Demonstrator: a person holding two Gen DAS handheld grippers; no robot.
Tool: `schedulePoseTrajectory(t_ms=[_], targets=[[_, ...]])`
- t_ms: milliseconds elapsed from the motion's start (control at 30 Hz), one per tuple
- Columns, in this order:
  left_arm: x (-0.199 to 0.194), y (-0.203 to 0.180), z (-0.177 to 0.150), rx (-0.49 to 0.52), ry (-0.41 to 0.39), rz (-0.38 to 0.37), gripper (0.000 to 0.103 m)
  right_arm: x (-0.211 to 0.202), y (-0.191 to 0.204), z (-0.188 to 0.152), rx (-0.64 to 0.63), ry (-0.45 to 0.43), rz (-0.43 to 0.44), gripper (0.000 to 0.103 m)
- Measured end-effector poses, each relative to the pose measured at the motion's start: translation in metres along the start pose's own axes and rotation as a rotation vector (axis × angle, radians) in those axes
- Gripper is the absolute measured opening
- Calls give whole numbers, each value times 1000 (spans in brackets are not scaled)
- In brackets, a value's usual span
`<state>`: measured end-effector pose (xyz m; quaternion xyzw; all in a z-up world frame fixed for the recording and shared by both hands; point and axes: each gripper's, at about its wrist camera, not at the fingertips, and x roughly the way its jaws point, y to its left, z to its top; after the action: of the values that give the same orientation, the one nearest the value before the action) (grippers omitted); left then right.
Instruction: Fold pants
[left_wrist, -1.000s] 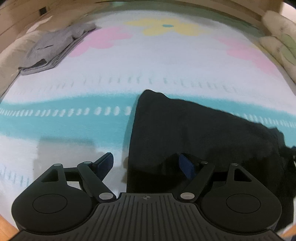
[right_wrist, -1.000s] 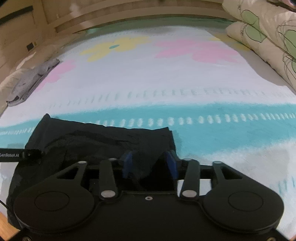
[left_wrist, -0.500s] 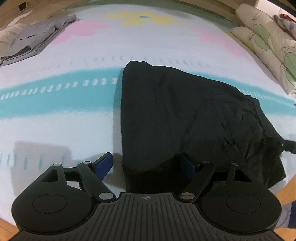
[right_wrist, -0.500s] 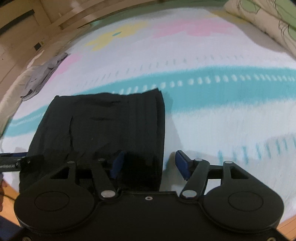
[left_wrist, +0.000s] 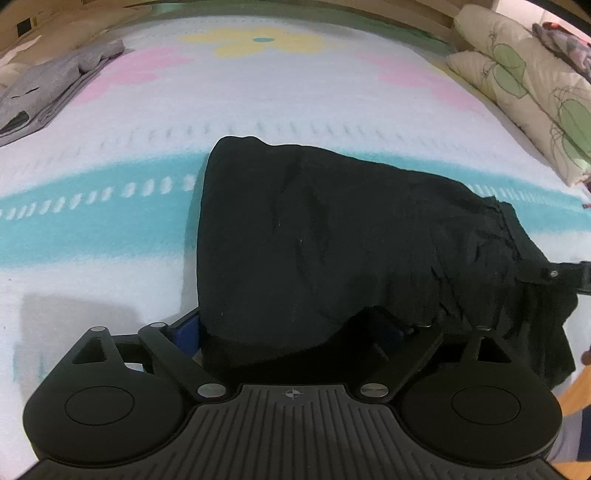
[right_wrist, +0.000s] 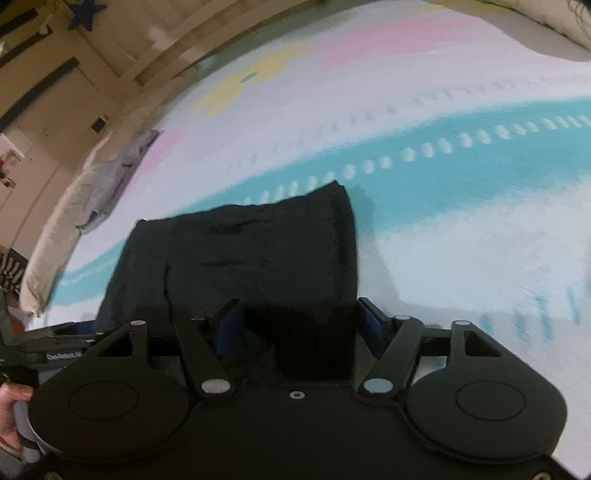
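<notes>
Black pants (left_wrist: 332, 236) lie folded in a compact bundle on the bed (left_wrist: 110, 236), across the teal band of the flowered cover, at the near edge. Left gripper (left_wrist: 291, 325): jaws spread wide, near hem of the pants between them, not clamped. Right gripper (right_wrist: 299, 321): jaws likewise apart, straddling the pants' near right corner. Grey garment (left_wrist: 48, 96) lies well apart, far left. Leaf-print pillows (left_wrist: 528, 85) far right.
</notes>
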<state>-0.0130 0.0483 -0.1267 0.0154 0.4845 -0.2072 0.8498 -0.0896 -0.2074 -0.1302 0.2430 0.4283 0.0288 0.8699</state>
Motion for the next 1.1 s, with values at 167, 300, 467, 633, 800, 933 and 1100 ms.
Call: schedulePoseTrajectory(t_ms=[167, 300, 467, 633, 800, 933, 1100], targets=[[-7, -3, -1, -30, -38, 36, 53, 4, 9, 0, -5, -14, -25, 30], [-17, -2, -4, -64, -80, 94, 27, -3, 48, -2, -128, -45, -137, 26], [-34, -25, -4, -18, -124, 220, 16, -14, 96, -8, -318, -106, -196, 24], [-60, -46, 0, -13, -173, 280, 14, -30, 115, -8, -361, -138, -163, 23], [-75, -54, 23, -5, -220, 312, 14, -49, 118, 4, -333, -177, -107, 22], [-82, -60, 47, 4, -252, 314, 14, -54, 126, 17, -321, -214, -100, 22], [-75, -55, 82, -10, -277, 304, 14, -55, 133, 49, -326, -250, -113, 22]])
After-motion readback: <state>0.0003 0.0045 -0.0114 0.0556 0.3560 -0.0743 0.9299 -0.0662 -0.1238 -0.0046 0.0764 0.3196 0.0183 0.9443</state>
